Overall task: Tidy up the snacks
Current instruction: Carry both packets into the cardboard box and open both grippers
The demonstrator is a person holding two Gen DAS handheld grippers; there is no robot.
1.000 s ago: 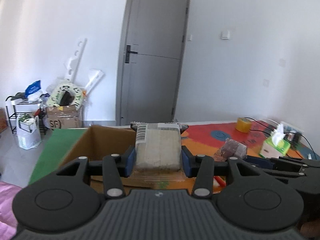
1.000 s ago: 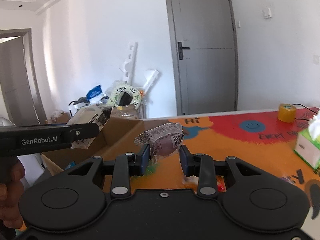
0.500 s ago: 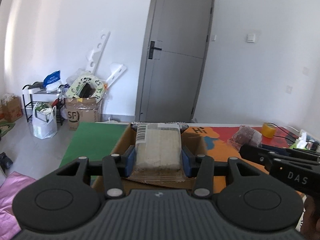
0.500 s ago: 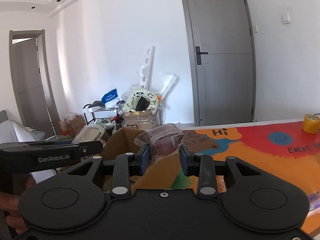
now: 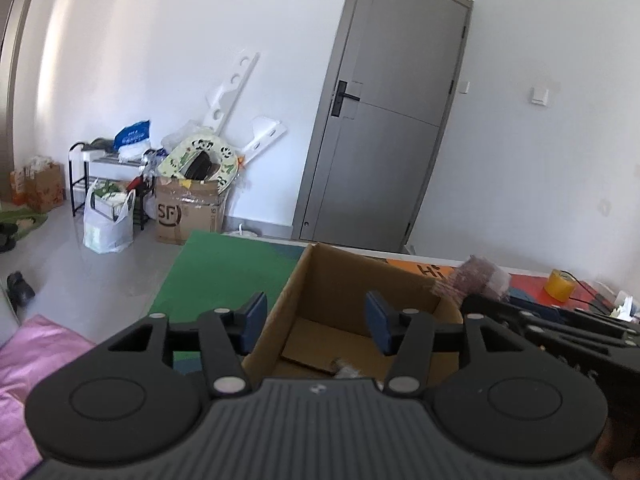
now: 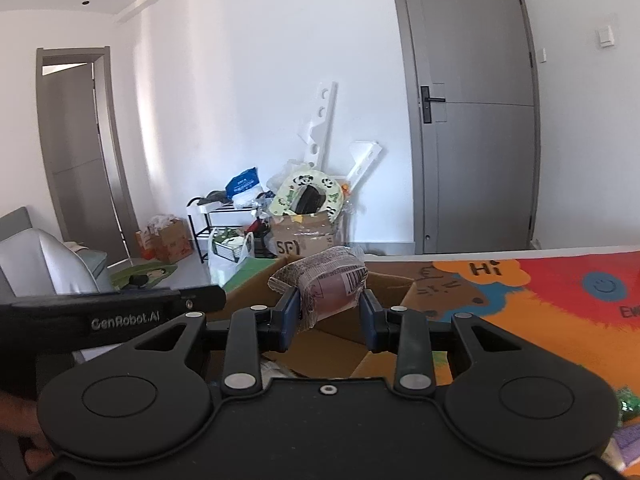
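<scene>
My left gripper [image 5: 316,320] is open and empty above the open cardboard box [image 5: 340,280]. A bit of a wrapped snack [image 5: 347,370] shows on the box floor just under the gripper body. My right gripper [image 6: 329,316] is shut on a purplish-brown wrapped snack [image 6: 328,286] with a barcode, held over the same box [image 6: 384,284]. That snack also shows in the left wrist view [image 5: 476,280], at the box's right rim. The left gripper's body [image 6: 112,312] lies at the left in the right wrist view.
The box stands on a colourful play mat [image 6: 540,308] with a green part [image 5: 224,272] on its left. A yellow tape roll [image 5: 560,283] lies far right. A pink cloth [image 5: 24,368] lies at lower left. Floor clutter and an SF carton [image 5: 188,212] stand by the grey door [image 5: 384,128].
My left gripper has opened and let go of the pale wrapped snack block, which is gone from between its fingers. Both grippers have moved left over the box.
</scene>
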